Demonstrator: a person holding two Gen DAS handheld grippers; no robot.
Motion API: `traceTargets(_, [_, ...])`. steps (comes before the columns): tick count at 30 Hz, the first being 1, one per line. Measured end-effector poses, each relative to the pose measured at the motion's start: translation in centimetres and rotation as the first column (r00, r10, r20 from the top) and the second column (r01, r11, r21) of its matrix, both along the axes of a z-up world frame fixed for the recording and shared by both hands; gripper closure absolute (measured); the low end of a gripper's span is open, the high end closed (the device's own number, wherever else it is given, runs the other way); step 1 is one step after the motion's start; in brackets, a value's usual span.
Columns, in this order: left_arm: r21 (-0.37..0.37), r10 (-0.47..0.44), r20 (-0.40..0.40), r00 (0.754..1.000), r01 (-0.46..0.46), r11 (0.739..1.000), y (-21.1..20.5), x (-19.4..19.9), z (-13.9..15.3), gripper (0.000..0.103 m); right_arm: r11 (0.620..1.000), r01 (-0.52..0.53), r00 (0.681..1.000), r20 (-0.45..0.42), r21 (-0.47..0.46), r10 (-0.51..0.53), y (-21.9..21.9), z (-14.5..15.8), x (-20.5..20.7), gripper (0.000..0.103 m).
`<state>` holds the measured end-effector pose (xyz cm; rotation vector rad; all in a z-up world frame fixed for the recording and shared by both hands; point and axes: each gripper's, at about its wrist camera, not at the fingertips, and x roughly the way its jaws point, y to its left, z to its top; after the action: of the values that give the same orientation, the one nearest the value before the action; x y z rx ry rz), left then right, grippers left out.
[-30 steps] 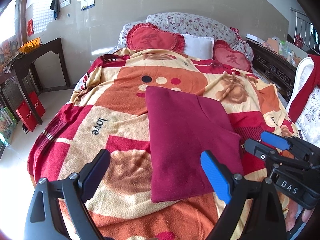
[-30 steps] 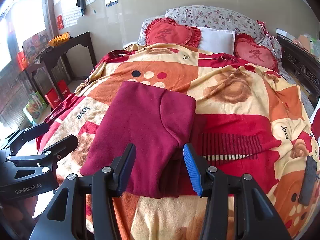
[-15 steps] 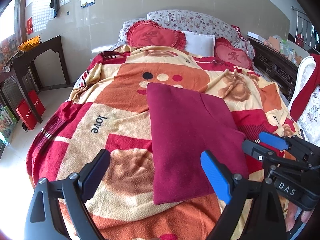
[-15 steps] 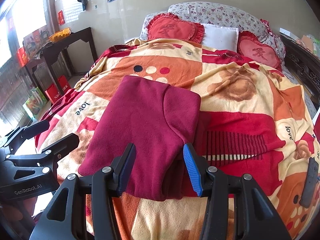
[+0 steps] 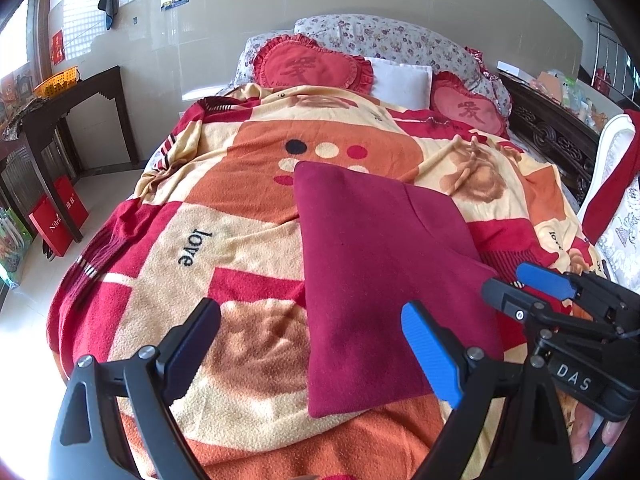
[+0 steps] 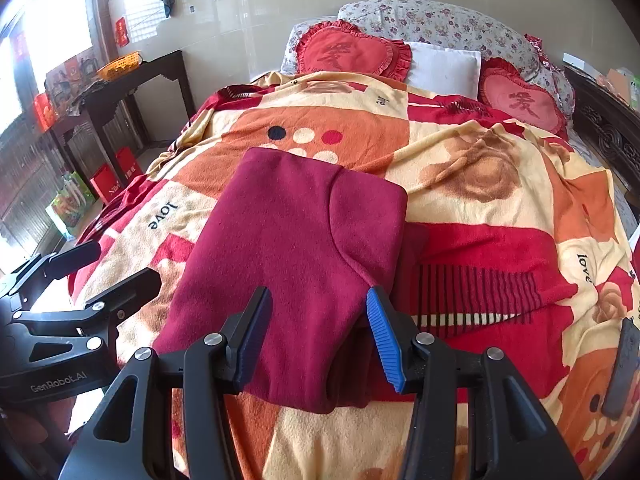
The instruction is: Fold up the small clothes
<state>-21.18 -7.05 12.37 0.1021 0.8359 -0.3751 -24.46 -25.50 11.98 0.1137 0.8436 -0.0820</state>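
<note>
A dark red garment lies folded flat on the patterned blanket of the bed; it also shows in the right wrist view. My left gripper is open and empty, hovering above the garment's near left edge. My right gripper is open and empty, its jaws spread above the garment's near edge. The right gripper also shows at the right of the left wrist view. The left gripper shows at the left of the right wrist view.
Two red heart cushions and a white pillow lie at the bed's head. A dark side table and red bags stand left of the bed. A carved dark headboard and white chair are on the right.
Both grippers have drifted slightly forward and lower over the bed. The garment lies unmoved, and both grippers stay open.
</note>
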Motion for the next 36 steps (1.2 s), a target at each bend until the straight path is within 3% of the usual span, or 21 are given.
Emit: traceTargets(36, [0.019, -0.002, -0.059, 0.998, 0.004, 1.0, -1.0, 3.4, -1.4, 0.008, 1.0, 0.014, 0.998, -0.068, 0.022, -0.013, -1.2, -1.6, 3.5, 0.073])
